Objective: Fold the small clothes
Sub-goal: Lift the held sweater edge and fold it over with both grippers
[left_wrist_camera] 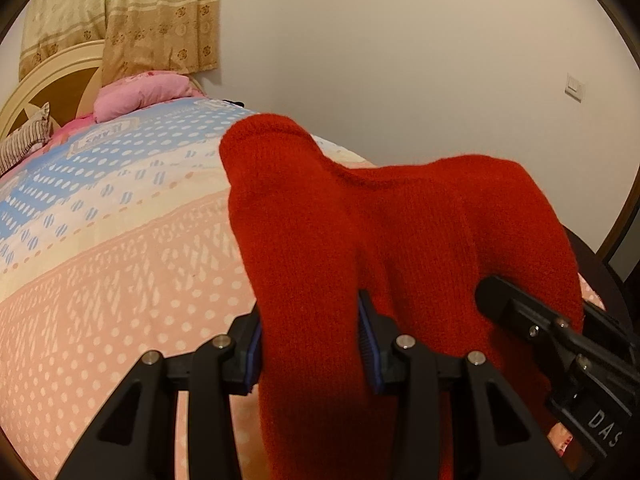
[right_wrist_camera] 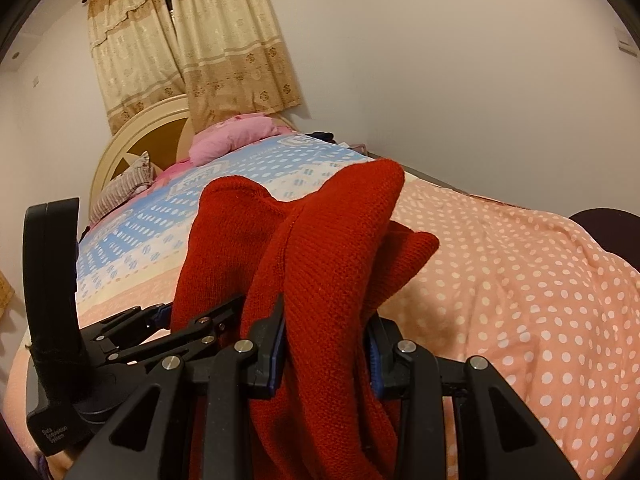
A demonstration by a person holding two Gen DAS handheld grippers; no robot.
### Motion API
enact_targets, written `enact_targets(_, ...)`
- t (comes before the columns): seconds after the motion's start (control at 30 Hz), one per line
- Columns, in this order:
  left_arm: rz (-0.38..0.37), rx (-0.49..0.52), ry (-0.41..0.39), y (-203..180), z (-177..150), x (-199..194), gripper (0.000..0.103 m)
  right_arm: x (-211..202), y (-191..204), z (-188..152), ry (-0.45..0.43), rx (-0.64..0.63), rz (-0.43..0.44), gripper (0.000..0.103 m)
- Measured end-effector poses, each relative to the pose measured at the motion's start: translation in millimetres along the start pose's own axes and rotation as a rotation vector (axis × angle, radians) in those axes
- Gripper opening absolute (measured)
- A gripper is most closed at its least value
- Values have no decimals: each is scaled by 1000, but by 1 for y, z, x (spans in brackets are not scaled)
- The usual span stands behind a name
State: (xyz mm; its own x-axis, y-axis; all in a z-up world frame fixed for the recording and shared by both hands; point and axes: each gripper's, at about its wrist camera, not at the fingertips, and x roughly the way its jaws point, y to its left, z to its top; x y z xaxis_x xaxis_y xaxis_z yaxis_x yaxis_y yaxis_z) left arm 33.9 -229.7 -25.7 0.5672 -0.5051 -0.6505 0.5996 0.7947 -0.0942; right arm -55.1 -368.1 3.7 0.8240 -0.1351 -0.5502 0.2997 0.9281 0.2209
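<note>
A red knitted garment (left_wrist_camera: 360, 220) hangs bunched between my two grippers, lifted off the bed (left_wrist_camera: 100, 240). My left gripper (left_wrist_camera: 314, 340) is shut on a fold of the garment, its blue pads pressed on both sides. My right gripper (right_wrist_camera: 326, 344) is shut on another thick fold of the same garment (right_wrist_camera: 332, 248). The two grippers are close side by side: the right one shows at the right of the left wrist view (left_wrist_camera: 560, 336), and the left one at the left of the right wrist view (right_wrist_camera: 168, 332). The garment's lower part is hidden below the frames.
The bed has a dotted pink, cream and blue cover (right_wrist_camera: 520, 280). A pink pillow (left_wrist_camera: 140, 94) and a striped pillow (left_wrist_camera: 24, 142) lie by the cream headboard (right_wrist_camera: 136, 136). Beige curtains (right_wrist_camera: 192, 40) hang behind. A white wall (left_wrist_camera: 400, 40) runs along the far side.
</note>
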Motion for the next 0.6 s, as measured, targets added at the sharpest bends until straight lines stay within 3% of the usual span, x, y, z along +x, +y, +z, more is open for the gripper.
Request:
enact_targets(0.27,30,17,5,-9,1,23,42,21,-19,0,14,13,-33,34)
enact_targets(0.6,30,-35,78,-8,-1,44,43,67,-56,-13,108,73,-49,33)
